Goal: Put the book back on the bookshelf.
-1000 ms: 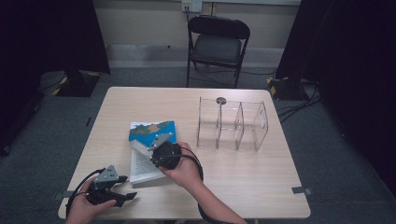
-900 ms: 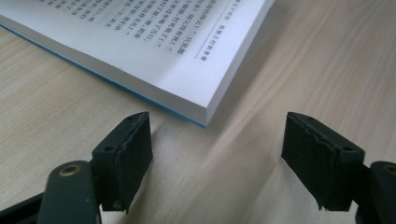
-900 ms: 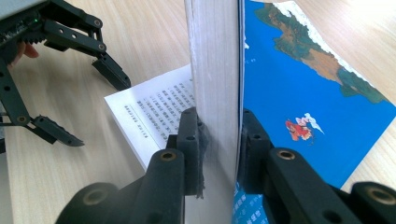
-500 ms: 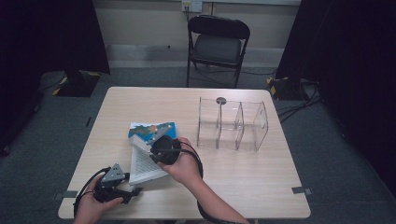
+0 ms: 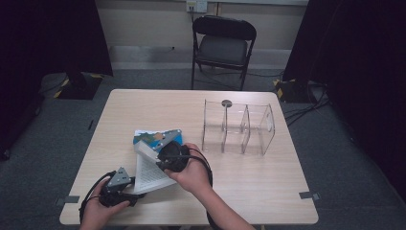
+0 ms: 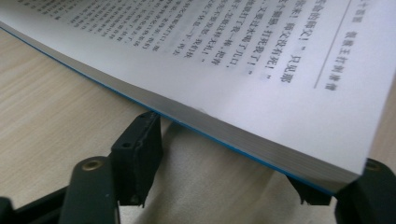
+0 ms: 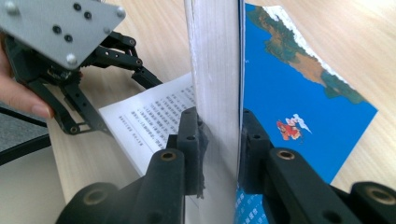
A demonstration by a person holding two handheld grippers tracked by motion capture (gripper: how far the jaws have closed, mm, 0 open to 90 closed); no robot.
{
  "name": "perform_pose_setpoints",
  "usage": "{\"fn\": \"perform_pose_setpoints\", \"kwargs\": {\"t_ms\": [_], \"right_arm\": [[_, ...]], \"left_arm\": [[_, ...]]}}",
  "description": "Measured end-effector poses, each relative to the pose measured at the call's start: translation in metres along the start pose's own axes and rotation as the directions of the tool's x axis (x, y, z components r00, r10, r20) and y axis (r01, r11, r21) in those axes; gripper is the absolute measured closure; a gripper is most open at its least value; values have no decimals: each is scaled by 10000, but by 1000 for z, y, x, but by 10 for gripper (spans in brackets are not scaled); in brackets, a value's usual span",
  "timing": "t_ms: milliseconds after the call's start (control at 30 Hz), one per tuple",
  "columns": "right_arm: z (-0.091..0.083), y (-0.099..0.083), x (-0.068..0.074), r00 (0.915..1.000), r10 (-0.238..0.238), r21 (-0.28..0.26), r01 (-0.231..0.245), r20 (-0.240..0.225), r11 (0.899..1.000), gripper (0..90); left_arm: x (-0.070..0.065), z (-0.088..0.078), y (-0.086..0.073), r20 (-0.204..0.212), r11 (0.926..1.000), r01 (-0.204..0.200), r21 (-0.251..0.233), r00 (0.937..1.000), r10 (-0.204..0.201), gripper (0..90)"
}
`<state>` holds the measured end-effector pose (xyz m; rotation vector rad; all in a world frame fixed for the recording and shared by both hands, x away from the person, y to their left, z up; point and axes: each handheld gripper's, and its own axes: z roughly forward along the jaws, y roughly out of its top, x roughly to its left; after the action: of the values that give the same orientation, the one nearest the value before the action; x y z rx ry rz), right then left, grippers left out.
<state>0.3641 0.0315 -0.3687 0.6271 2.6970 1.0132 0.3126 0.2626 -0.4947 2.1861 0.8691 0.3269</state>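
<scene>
Table (image 5: 268,191): wooden top carrying an open book (image 5: 151,167) near its front left corner and a clear three-bay organizer (image 5: 238,128) toward its right side. Book: lower block of pages lies flat; the front section with the blue cover is raised on edge. Right tongs (image 7: 218,140): clamped on that raised section, one jaw on each face. Left tongs (image 6: 233,177): jaws have just been closing at the flat block's near corner, pinching its edge.
</scene>
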Motion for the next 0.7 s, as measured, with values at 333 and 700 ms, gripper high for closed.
{"fn": "perform_pose_setpoints", "kwargs": {"t_ms": [333,700], "right_arm": [[7,-16,6,9996,-289,-38,289,-20,9996,747],[24,-43,18,9991,-400,58,400,-117,9992,736]], "left_arm": [[6,0,-2,505,9962,801,-330,9956,-783,355],[5,3,2,872,9936,1082,-323,9906,-1051,335]]}}
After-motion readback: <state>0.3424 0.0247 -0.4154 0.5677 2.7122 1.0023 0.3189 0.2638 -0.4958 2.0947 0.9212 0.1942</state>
